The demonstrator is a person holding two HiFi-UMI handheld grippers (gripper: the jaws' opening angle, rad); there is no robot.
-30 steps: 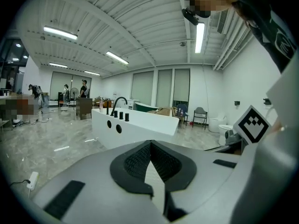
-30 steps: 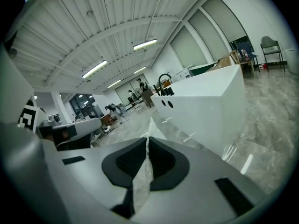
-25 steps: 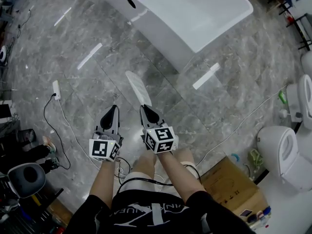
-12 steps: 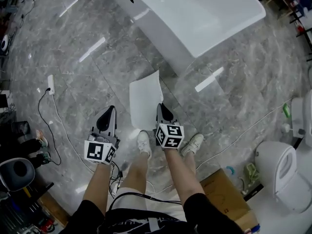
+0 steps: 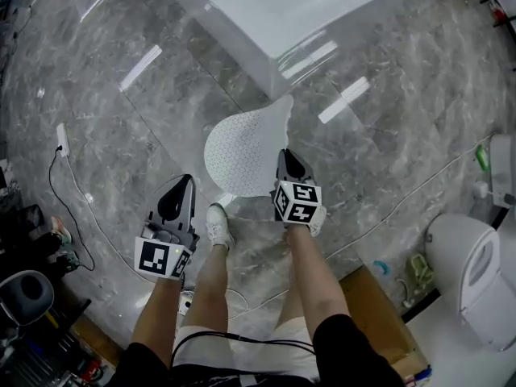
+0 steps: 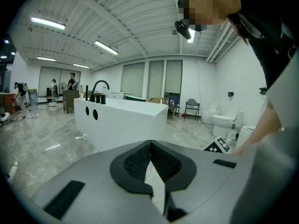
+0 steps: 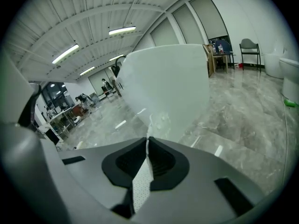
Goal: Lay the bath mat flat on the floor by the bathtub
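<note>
Both claws closed: right claw (image 5: 289, 161) is pinching mat (image 5: 242, 147), left claw (image 5: 181, 187) empty.
Carrying is under way; next is calling for lowering mat flat near tub (image 5: 266, 14).

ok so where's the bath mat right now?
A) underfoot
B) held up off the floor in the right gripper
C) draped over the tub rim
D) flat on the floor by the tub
B: the right gripper is shut on an edge of the bath mat, which rises in front of its camera instead of lying on the floor.

No text, label, brand or number is legible anywhere.
</note>
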